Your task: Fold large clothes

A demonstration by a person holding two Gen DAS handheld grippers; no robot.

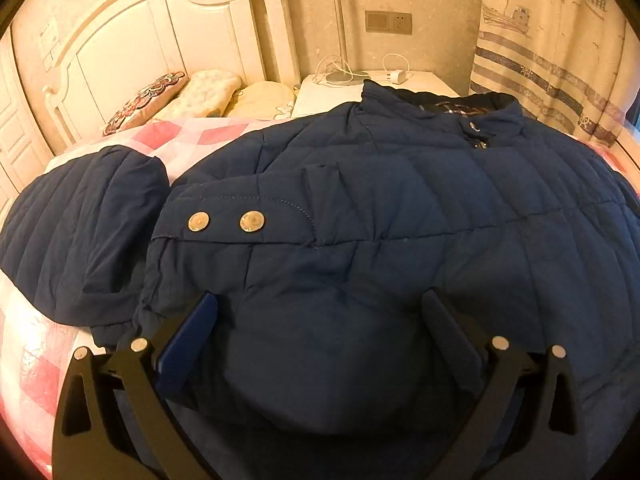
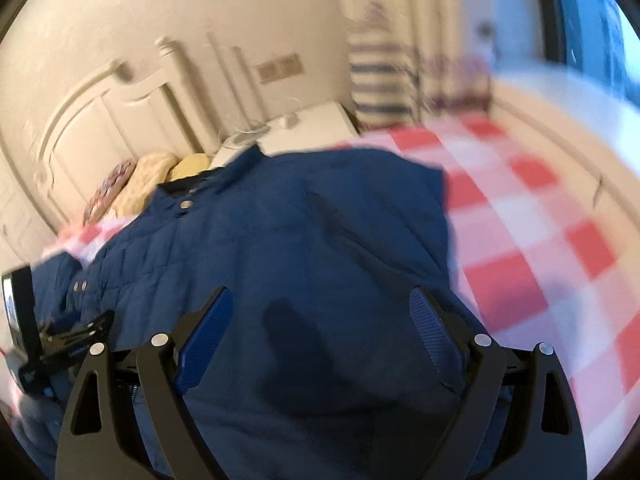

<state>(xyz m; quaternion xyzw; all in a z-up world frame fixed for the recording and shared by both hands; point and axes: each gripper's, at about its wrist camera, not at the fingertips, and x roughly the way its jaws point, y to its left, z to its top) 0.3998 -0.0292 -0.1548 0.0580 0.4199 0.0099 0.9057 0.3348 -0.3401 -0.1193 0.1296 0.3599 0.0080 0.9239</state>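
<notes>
on the checked bedspread [image 2: 540,216], a navy padded jacket [image 1: 400,208] under both wide-apart tools, left [image 1: 320,320] and right [image 2: 320,316], nothing gripped

Left wrist view is sharp, lit warm and yellowish; jacket [image 1: 360,208] folds are rendered dark, detail lost. Right wrist view is motion-blurred throughout; cool daylight is blown out at the window [image 2: 592,20]. Heavy fisheye bending and black vignetting are seen at all corners.
</notes>
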